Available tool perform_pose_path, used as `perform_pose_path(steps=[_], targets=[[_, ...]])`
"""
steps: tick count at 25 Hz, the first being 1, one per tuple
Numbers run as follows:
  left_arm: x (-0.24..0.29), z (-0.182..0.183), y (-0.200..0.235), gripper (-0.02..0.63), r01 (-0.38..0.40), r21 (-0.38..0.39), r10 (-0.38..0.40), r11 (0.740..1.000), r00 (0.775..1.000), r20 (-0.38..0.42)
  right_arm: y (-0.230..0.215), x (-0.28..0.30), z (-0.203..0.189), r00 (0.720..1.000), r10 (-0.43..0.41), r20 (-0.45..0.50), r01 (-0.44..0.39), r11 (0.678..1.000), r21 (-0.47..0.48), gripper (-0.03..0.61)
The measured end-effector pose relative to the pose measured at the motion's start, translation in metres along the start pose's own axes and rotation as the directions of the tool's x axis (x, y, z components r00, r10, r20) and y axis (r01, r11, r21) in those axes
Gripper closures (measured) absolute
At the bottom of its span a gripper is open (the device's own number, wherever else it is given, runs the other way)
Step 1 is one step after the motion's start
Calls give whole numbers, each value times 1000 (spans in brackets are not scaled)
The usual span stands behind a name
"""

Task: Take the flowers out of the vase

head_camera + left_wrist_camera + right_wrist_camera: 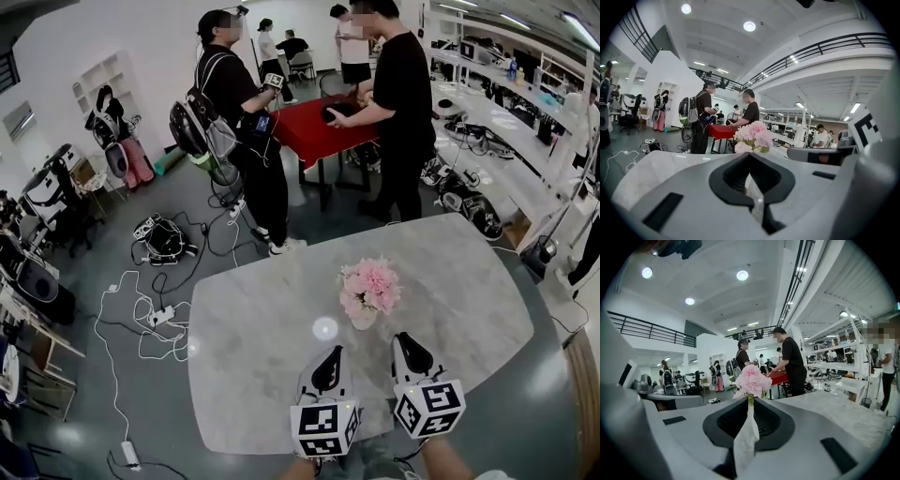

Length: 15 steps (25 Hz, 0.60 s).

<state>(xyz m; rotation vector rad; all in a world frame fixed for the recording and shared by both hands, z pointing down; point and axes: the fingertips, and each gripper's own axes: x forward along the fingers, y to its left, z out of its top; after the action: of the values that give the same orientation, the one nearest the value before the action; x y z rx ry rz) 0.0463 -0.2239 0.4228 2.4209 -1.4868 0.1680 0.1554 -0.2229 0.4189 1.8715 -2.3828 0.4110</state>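
Pink flowers (371,284) are seen standing in a small vase (364,319) mid-worktop (253,375). Left tongs (335,351) at seven o'clock and right tongs (400,339) at five are pressed together, empty.

Lighting: bright, even, indoor white. Source: round ceiling lamps (749,26) and strip lights overhead.
Glare: lamps blown out to plain white. One round reflection lies on the pale bench (244,375), near its middle.
Shadows: faint and soft-edged.
Distortion: strong fisheye in all views. The rail (825,44) bows. Both gripper views sit in a black round border.
Focus: left gripper (750,157) and right gripper (750,401) are soft close to the lens. Flowers (751,378) are fairly sharp, and the far background is slightly hazy.
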Motion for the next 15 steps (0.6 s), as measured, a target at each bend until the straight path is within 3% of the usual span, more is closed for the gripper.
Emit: perform_pose_path(steps=[15], targets=[[17,-33,21,611,-96,-39,93,995,993,-72,-16,59,-16,995,95,-8,-95,994,55,354]])
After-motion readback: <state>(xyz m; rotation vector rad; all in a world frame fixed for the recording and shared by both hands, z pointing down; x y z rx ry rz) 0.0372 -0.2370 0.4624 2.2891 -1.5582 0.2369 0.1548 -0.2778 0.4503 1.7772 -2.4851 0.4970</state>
